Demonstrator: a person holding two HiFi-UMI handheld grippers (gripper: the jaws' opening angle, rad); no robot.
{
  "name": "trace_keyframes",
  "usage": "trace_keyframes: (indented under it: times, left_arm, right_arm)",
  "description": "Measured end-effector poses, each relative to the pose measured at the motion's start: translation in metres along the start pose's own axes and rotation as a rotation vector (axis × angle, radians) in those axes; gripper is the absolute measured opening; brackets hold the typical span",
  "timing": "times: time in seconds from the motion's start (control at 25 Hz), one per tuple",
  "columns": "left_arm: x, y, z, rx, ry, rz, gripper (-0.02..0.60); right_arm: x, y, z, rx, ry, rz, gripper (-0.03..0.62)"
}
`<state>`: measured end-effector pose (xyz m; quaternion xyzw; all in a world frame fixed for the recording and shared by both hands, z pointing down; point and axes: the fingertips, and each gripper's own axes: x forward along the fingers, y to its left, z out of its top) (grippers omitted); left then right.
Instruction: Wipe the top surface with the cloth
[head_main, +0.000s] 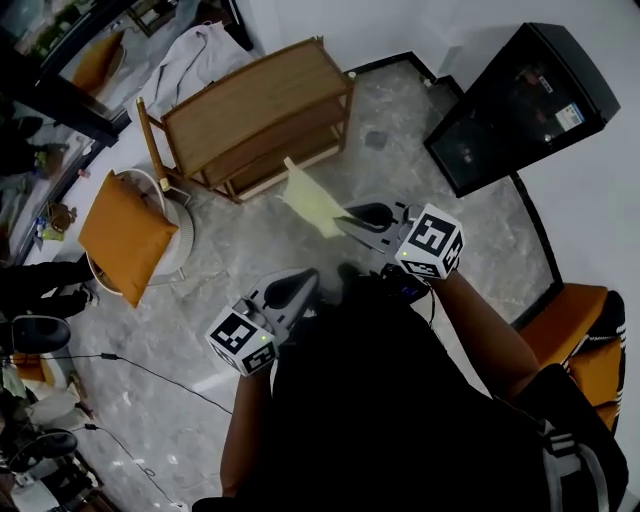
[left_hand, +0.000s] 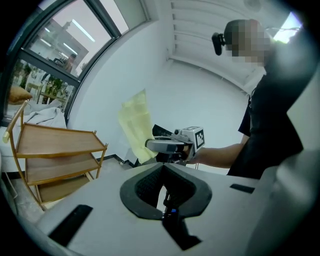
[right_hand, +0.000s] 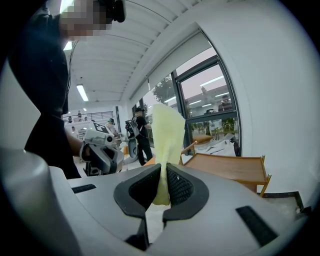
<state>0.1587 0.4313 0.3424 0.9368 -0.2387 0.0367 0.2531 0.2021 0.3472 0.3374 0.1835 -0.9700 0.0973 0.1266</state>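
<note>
Right hand-held gripper (right_hand: 164, 169): clamped on cloth (right_hand: 167, 135) | left hand-held gripper (left_hand: 163, 169): closed, empty

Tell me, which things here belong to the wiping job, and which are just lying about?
Part of the job: yellow cloth, pinched in the right gripper; wooden shelf unit, whose top is to be wiped; left gripper, shut and empty.

Just lying about: orange cushion on the white chair; black cabinet; white garment behind the shelf; cable on the floor.
</note>
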Motion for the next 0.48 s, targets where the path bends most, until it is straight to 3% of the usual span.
trace_keyframes:
  times: [0.48]
  left_arm:
    - [-0.028, 0.009, -0.006, -0.030, 0.010, -0.013, 0.011]
  right_arm:
    - [0.017, 0.011, -0.009, 0.042, 0.030, -0.016, 0.032]
